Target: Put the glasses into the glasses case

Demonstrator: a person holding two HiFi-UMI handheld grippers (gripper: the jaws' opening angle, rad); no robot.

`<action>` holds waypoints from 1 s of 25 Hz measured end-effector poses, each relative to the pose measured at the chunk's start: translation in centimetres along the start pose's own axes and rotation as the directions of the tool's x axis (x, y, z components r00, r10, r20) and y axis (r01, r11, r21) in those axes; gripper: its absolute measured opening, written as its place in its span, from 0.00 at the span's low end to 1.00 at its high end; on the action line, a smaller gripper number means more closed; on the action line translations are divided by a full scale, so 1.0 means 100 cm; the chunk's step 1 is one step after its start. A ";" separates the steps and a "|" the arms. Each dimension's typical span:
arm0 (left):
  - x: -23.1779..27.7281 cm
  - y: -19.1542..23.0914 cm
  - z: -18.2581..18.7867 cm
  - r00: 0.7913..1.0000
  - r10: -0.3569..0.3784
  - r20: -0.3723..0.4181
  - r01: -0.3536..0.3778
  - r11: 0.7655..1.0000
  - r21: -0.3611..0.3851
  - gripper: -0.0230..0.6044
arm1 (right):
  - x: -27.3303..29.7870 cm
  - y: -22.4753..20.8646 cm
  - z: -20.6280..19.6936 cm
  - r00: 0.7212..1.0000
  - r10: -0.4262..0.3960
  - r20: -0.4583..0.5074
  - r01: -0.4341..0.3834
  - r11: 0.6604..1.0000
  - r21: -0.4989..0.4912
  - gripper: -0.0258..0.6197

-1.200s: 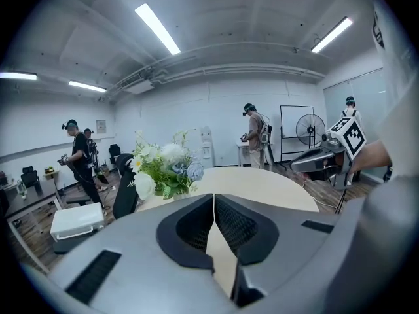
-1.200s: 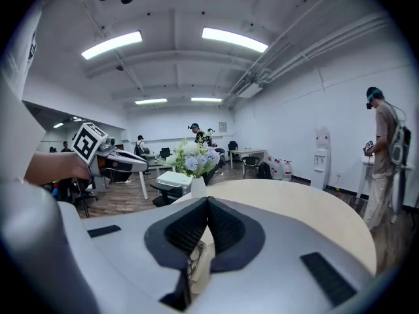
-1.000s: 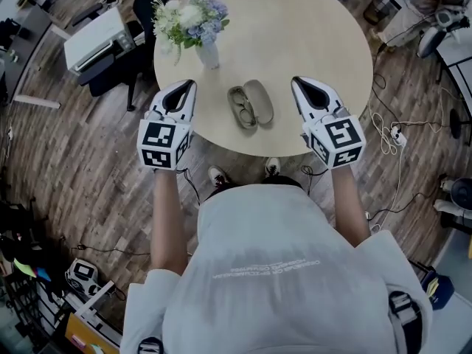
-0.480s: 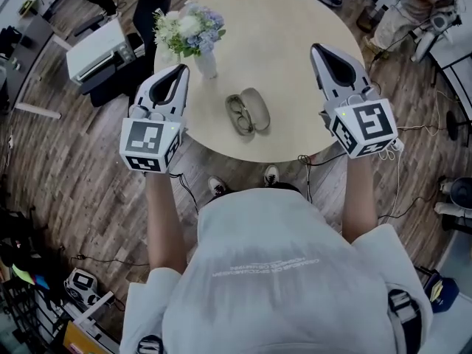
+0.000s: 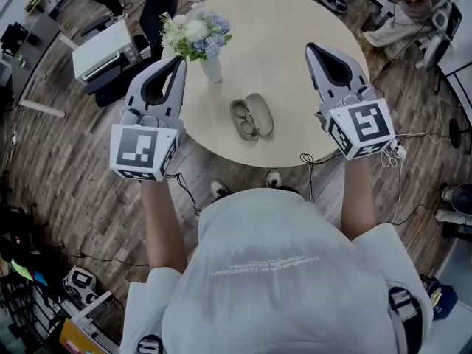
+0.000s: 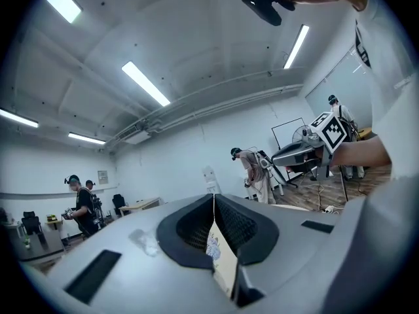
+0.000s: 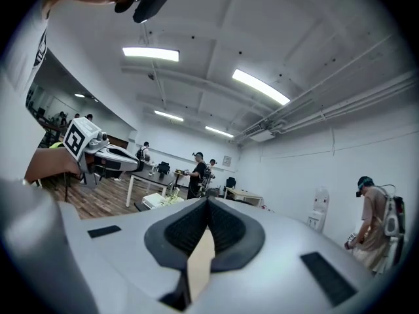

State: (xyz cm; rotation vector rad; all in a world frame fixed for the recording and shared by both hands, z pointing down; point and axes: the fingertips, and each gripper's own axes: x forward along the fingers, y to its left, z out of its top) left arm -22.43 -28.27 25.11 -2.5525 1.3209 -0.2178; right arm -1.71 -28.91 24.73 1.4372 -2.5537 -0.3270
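Note:
An open grey glasses case (image 5: 259,113) lies near the front edge of the round beige table (image 5: 295,21). Dark-framed glasses (image 5: 241,119) rest in its left half. My left gripper (image 5: 178,60) is held up in the air to the left of the case, and its jaws are shut with nothing between them. My right gripper (image 5: 310,49) is up on the right side, also shut and empty. Both are well above the table and apart from the case. In the left gripper view the left gripper (image 6: 213,197) points at the room, and in the right gripper view so does the right gripper (image 7: 208,201). Neither shows the case.
A white vase of flowers (image 5: 199,37) stands on the table behind the left gripper. A white box-like machine (image 5: 103,50) sits on the wooden floor at the left. Cables and a power strip (image 5: 391,135) lie on the floor at the right. Other people stand around the room.
Both grippers have risen from table-edge height toward the head camera and spread a little apart. The case and glasses have not moved.

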 end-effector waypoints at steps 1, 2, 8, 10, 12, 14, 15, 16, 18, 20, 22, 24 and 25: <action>0.000 0.001 -0.001 1.000 0.001 -0.003 -0.001 1.000 0.000 0.06 | 0.003 0.000 -0.002 1.000 0.001 -0.006 -0.001 1.000 -0.002 0.04; 0.001 0.003 -0.003 1.000 0.003 -0.006 -0.003 1.000 -0.001 0.06 | 0.005 0.001 -0.003 1.000 0.002 -0.011 -0.002 1.000 -0.004 0.04; 0.001 0.010 -0.007 1.000 0.011 -0.017 -0.011 1.000 -0.004 0.06 | 0.012 0.005 -0.004 1.000 0.013 -0.014 -0.013 1.000 -0.005 0.04; 0.001 0.010 -0.007 1.000 0.008 -0.017 -0.008 1.000 -0.005 0.06 | 0.013 0.006 -0.004 1.000 0.015 -0.016 -0.015 1.000 -0.006 0.04; 0.002 0.010 -0.008 1.000 0.004 -0.015 -0.004 1.000 -0.007 0.06 | 0.014 0.007 -0.005 1.000 0.016 -0.019 -0.016 1.000 -0.007 0.04; 0.002 0.009 -0.010 1.000 0.000 -0.016 0.000 1.000 -0.007 0.06 | 0.015 0.007 -0.006 1.000 0.015 -0.021 -0.015 1.000 -0.007 0.04; 0.002 0.008 -0.011 1.000 -0.002 -0.018 0.002 1.000 -0.007 0.06 | 0.016 0.007 -0.007 1.000 0.015 -0.022 -0.015 1.000 -0.007 0.04; 0.002 0.008 -0.012 1.000 -0.002 -0.020 0.002 1.000 -0.009 0.06 | 0.016 0.007 -0.007 1.000 0.014 -0.023 -0.014 1.000 -0.007 0.04; 0.003 0.008 -0.014 1.000 -0.002 -0.022 0.002 1.000 -0.010 0.06 | 0.017 0.007 -0.009 1.000 0.014 -0.025 -0.015 1.000 -0.007 0.04; 0.003 0.009 -0.016 1.000 -0.001 -0.025 0.001 1.000 -0.011 0.06 | 0.019 0.007 -0.010 1.000 0.014 -0.027 -0.014 1.000 -0.007 0.04; 0.004 0.011 -0.017 1.000 0.000 -0.028 0.000 1.000 -0.013 0.06 | 0.021 0.006 -0.011 0.999 0.014 -0.030 -0.014 1.000 -0.005 0.04; 0.005 0.013 -0.017 1.000 0.000 -0.030 0.000 1.000 -0.015 0.06 | 0.023 0.006 -0.010 0.999 0.015 -0.031 -0.015 1.000 -0.004 0.04; 0.005 0.014 -0.017 1.000 0.000 -0.031 0.000 1.000 -0.016 0.06 | 0.024 0.006 -0.010 0.999 0.015 -0.032 -0.016 1.000 -0.003 0.04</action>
